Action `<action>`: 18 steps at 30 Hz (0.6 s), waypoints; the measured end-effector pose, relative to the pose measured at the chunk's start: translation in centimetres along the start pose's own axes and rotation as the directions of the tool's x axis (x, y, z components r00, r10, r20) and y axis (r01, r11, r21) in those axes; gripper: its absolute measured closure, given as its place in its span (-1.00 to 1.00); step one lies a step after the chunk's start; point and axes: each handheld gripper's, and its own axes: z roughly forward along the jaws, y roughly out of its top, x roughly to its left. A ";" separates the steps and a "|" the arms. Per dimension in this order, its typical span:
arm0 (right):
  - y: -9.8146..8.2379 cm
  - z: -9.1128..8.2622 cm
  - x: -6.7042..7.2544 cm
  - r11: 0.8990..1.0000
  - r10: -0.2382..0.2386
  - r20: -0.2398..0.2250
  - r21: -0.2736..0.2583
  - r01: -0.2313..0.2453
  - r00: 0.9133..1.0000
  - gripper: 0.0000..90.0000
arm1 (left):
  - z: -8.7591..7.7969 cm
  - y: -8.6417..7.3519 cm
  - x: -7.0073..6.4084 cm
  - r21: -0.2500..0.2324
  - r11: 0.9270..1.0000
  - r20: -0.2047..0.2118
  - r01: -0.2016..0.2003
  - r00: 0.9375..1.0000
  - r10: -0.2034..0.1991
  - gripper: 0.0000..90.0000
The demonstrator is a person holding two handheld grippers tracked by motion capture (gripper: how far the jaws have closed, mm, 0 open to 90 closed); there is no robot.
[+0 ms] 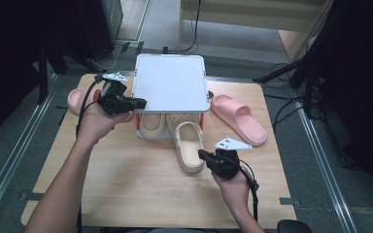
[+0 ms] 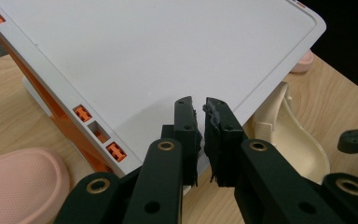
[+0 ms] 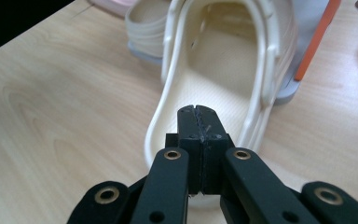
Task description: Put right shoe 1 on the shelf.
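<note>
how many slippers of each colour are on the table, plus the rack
pink slippers: 2, one right of the rack, one left of it behind the left hand
cream slippers: 2, one half out of the rack, one under it
white rack with orange posts: 1
total: 5

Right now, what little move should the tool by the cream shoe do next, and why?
Probably push the cream shoe forward under the white rack. The right tool is shut at the shoe's heel, the heel sticks out onto the table, and the other cream shoe already sits further in.
</note>
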 end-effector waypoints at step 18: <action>-4.3 -0.4 1.2 0.997 0.023 -0.033 0.078 -0.020 0.999 1.00 | 0.0 -0.1 0.0 -0.001 1.000 0.000 -0.010 1.000 0.010 0.98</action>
